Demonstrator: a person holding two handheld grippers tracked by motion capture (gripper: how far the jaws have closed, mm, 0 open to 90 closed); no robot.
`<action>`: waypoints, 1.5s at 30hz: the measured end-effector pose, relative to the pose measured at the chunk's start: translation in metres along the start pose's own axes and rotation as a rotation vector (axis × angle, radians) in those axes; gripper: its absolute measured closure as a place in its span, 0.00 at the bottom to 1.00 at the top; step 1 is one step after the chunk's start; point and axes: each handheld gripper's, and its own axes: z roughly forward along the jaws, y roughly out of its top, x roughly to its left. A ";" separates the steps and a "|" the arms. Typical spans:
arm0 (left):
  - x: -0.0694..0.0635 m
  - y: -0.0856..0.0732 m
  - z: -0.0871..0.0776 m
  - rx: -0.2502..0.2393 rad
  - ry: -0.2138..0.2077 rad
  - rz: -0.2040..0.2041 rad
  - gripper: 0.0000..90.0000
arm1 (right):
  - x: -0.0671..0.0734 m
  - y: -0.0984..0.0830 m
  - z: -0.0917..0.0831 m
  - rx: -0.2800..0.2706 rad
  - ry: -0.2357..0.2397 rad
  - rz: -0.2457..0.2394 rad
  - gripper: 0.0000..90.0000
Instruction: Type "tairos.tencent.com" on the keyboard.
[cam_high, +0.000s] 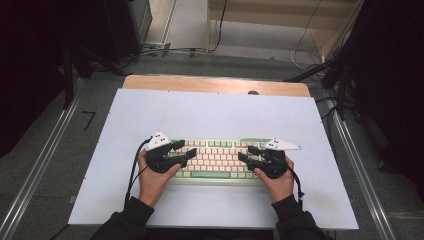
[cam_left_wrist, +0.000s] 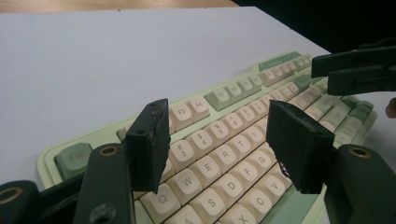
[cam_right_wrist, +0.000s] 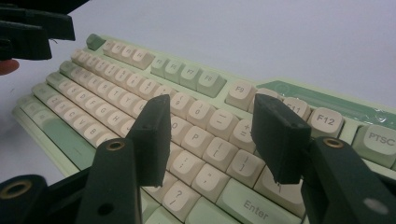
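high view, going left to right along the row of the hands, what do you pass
bare white table top → left hand → left gripper, open → middle of the keyboard → right gripper, open → right hand → bare table top again.
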 end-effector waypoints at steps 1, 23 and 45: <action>0.000 -0.001 0.001 0.008 0.001 -0.001 0.47 | 0.000 0.000 0.000 0.000 0.000 -0.001 0.51; -0.006 -0.005 0.024 0.153 0.030 0.082 1.00 | 0.001 0.000 0.002 0.006 0.006 0.001 0.51; 0.007 -0.004 -0.017 -0.033 0.050 -0.051 0.55 | 0.002 0.000 0.002 0.003 0.009 -0.008 0.51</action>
